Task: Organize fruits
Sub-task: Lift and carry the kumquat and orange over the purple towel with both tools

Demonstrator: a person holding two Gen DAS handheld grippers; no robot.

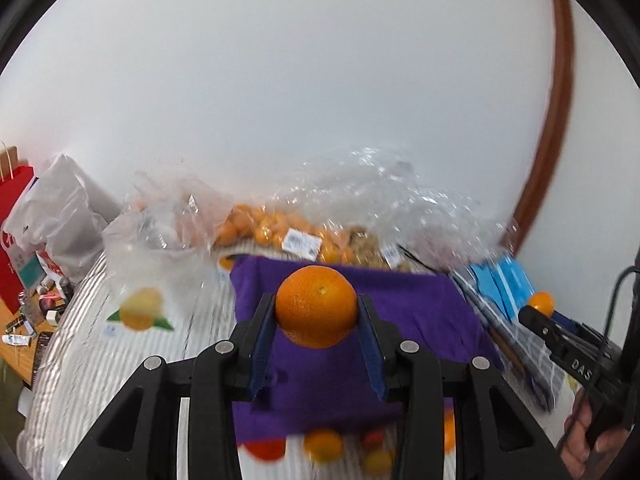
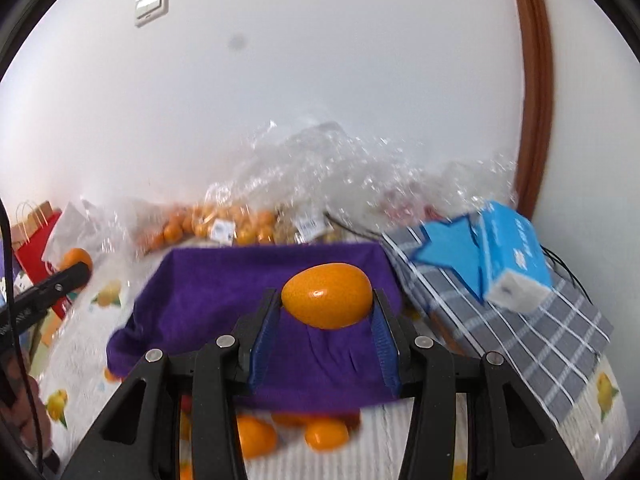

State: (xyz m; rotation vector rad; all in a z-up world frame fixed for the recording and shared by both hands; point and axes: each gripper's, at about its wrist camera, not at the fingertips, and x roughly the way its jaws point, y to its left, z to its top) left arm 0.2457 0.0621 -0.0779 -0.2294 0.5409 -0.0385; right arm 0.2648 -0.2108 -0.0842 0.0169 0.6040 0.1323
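My left gripper (image 1: 317, 312) is shut on a round orange (image 1: 316, 306) and holds it in the air over a purple cloth (image 1: 400, 312). My right gripper (image 2: 325, 306) is shut on an oval orange fruit (image 2: 326, 295) above the same purple cloth (image 2: 208, 300). Loose orange and red fruits (image 1: 323, 445) lie at the cloth's near edge, also seen in the right wrist view (image 2: 326, 434). The right gripper with its fruit (image 1: 541, 303) shows at the right of the left wrist view. The left gripper with its orange (image 2: 76, 262) shows at the left of the right wrist view.
Clear plastic bags of small oranges (image 1: 280, 228) lie against the white wall behind the cloth. A blue tissue box (image 2: 512, 252) rests on a grey checked cloth (image 2: 540, 344) to the right. A red paper bag (image 1: 16, 232) and a white bag (image 1: 60, 208) stand at the left.
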